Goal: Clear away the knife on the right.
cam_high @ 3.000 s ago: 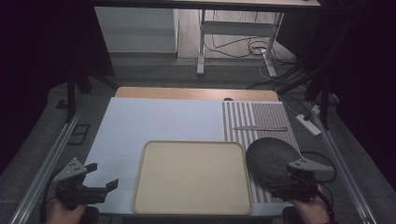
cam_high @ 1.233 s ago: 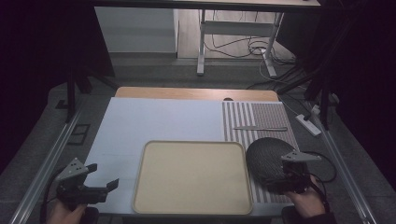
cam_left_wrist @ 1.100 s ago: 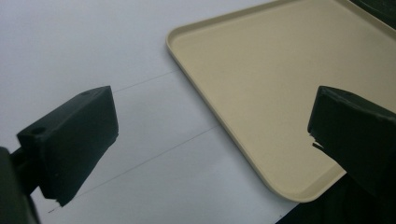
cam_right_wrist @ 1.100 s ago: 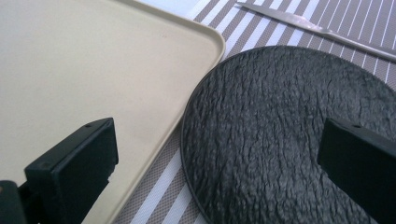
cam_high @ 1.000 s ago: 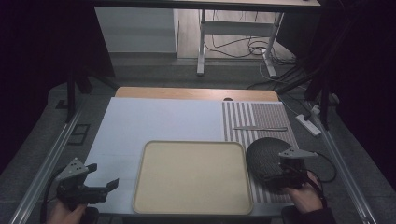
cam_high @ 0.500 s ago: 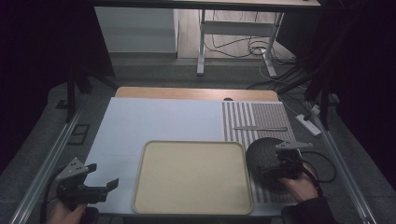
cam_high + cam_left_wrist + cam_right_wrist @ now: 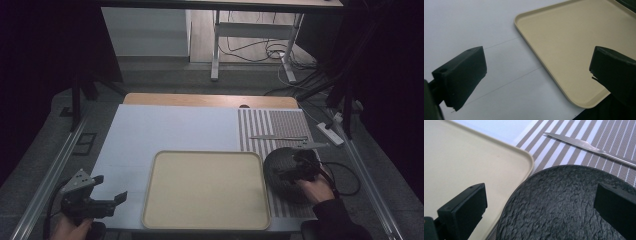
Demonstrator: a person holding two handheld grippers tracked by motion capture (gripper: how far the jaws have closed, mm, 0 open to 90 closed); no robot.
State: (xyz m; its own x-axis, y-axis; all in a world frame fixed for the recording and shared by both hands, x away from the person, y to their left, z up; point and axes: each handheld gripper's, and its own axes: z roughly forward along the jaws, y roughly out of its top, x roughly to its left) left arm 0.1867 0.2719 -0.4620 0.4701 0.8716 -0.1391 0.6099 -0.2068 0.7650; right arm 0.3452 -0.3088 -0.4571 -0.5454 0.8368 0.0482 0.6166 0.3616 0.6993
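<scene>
A beige tray (image 7: 205, 187) lies empty at the front middle of the table. A dark, rough-textured round plate (image 7: 280, 172) sits on the striped placemat (image 7: 272, 127) just right of the tray; its left rim (image 7: 519, 192) slightly overlaps the tray's corner (image 7: 527, 157). My right gripper (image 7: 292, 167) hovers over the plate, open, nothing between its jaws. A metal knife (image 7: 277, 137) lies on the placemat beyond the plate, also as knife (image 7: 584, 143). My left gripper (image 7: 107, 200) is open at the front left, beside the tray's near left corner (image 7: 584, 102).
A pale blue mat (image 7: 165, 130) covers the table's left and middle. A wooden strip (image 7: 210, 100) runs along the far edge. Metal rails (image 7: 50, 175) flank the table, and a power strip (image 7: 332, 132) lies off its right side.
My right gripper has moved from the table's front right edge forward and left, over the dark plate. The left gripper has stayed in place.
</scene>
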